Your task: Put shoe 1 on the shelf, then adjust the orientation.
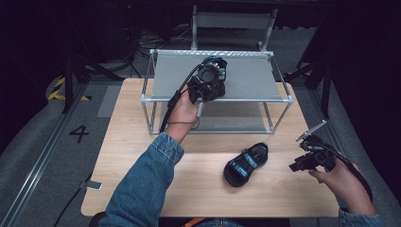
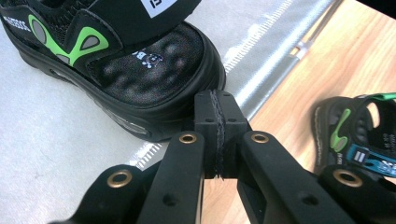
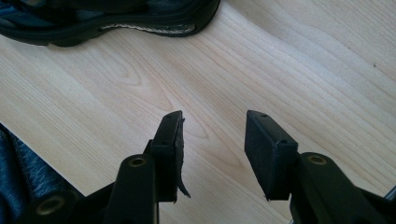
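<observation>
On the top shelf of a metal-framed rack at the far side of my wooden table, my left gripper rested over a black sandal with green trim. My left arm, in a denim sleeve, reached forward and slightly rightward from the table's near edge, the hand wrapped around the gripper's handle just before the rack's front rail. From the left gripper view, its two black jaws were pressed flat together with nothing between them, their tips right at the sandal's rounded end; I could not tell whether they touched it. That sandal sat on the shelf's grey surface near its front edge.

A second, matching sandal lay on the table in front of the rack, right of centre. My right hand hovered at the table's right edge, holding the right gripper low and pointed leftward toward that sandal. Its jaws stood apart over bare wood, empty, with the sandal's sole well ahead of them
</observation>
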A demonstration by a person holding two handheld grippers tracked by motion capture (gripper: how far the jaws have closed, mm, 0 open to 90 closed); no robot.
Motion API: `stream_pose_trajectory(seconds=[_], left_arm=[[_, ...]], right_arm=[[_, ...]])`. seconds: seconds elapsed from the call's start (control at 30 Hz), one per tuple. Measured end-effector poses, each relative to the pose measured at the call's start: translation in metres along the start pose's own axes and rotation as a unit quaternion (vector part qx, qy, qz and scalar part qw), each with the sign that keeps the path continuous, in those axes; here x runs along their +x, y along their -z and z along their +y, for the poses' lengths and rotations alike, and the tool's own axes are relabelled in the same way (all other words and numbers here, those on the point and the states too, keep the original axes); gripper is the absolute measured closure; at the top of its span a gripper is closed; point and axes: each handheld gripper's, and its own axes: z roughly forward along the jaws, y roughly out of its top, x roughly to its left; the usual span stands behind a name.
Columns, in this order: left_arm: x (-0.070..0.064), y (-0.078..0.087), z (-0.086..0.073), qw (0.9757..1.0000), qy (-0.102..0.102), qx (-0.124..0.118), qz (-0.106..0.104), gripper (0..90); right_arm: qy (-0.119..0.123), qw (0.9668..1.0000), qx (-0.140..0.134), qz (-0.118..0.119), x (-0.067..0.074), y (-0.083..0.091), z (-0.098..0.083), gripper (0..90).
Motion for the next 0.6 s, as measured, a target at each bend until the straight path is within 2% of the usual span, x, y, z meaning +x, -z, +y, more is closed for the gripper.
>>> stream_pose_trajectory(seconds=[0.1,0.23,0.3,0.4,0.6], left_arm=[[0.003,-0.003,0.001,1.0000,0.007,-0.002,-0.001,89.1],[0.003,-0.003,0.001,0.9999,0.004,-0.005,-0.011,84.8],[-0.001,0.002,-0.001,0.9999,-0.003,-0.009,-0.009,76.4],[-0.008,0.013,-0.006,0.9996,-0.009,-0.022,-0.014,68.5],[-0.018,0.035,-0.020,0.9996,-0.022,-0.017,-0.006,59.4]], right_arm=[[0.000,1.0000,0.000,0.001,0.000,0.000,0.000,57.7],[0.001,1.0000,-0.001,0.001,0.000,-0.001,0.001,57.6],[0.001,1.0000,-0.001,0.001,0.000,0.000,0.001,57.6],[0.002,1.0000,-0.004,0.003,0.000,0.000,0.001,57.5],[0.008,1.0000,-0.002,0.001,0.002,-0.001,0.006,57.5]])
